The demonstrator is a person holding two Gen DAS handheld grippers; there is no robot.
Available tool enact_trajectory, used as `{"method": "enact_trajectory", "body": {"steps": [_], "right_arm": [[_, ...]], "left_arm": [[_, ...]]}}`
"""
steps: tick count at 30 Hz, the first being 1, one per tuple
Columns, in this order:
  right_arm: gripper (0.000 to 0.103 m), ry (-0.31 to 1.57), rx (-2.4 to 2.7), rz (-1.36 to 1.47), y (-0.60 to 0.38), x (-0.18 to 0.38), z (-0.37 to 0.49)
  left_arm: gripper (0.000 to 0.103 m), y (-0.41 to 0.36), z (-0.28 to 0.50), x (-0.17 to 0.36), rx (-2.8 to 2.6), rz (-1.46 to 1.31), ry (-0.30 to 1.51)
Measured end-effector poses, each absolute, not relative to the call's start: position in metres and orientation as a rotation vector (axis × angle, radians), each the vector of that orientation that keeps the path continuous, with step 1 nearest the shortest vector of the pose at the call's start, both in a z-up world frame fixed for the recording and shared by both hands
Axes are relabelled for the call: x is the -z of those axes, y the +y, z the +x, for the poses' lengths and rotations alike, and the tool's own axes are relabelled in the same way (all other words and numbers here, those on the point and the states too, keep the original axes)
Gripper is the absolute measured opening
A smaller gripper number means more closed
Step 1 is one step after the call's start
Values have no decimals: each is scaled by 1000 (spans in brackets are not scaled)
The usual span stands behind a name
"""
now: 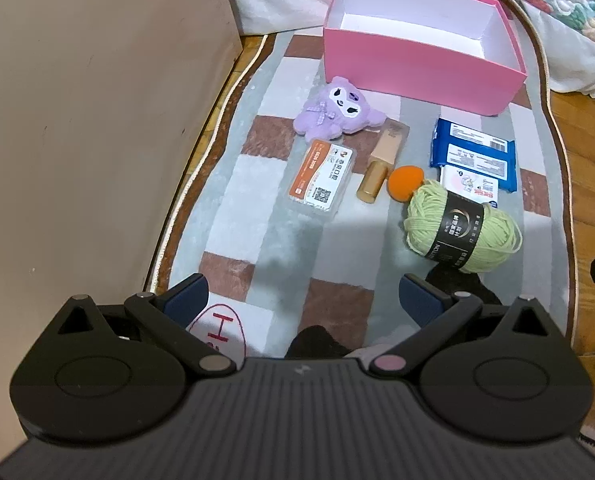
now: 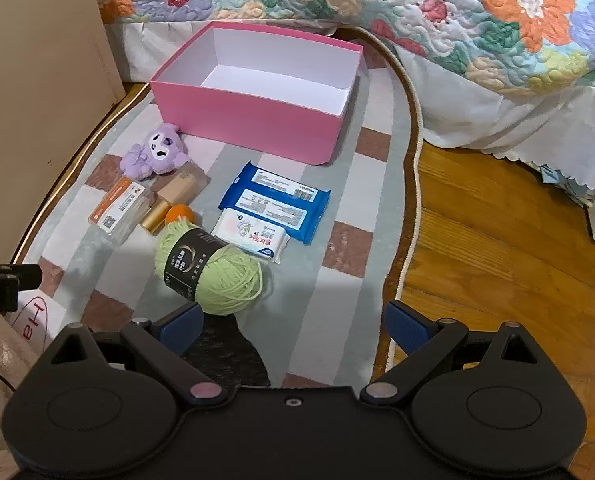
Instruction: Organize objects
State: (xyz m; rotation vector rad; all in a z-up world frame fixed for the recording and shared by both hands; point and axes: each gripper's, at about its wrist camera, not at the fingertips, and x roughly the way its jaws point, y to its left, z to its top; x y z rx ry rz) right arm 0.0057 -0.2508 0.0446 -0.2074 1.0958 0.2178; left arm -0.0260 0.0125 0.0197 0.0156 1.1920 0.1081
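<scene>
An empty pink box (image 1: 409,68) (image 2: 253,120) stands at the far end of a checked rug. In front of it lie a purple plush toy (image 1: 337,108) (image 2: 157,154), an orange-labelled clear case (image 1: 323,176) (image 2: 119,208), a gold-capped tube (image 1: 379,168) (image 2: 169,200), an orange ball (image 1: 406,180) (image 2: 182,214), a green yarn skein (image 1: 461,226) (image 2: 211,270), a blue wipes pack (image 1: 473,152) (image 2: 275,200) and a small white tissue pack (image 1: 469,188) (image 2: 251,236). My left gripper (image 1: 305,300) is open and empty, short of the objects. My right gripper (image 2: 293,320) is open and empty, just short of the yarn.
A beige cabinet side (image 1: 89,120) stands along the rug's left edge. A floral quilt (image 2: 417,8) hangs behind and to the right. Wooden floor (image 2: 497,248) lies to the right of the rug. A white tag with red writing (image 1: 217,328) lies near my left finger.
</scene>
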Motion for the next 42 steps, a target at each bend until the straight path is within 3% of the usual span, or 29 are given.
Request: {"method": "enact_trajectory", "body": {"steps": [42], "right_arm": [[99, 1103, -224, -228, -253, -39, -1]], "left_arm": [[103, 5, -35, -21, -97, 22, 1185]]}}
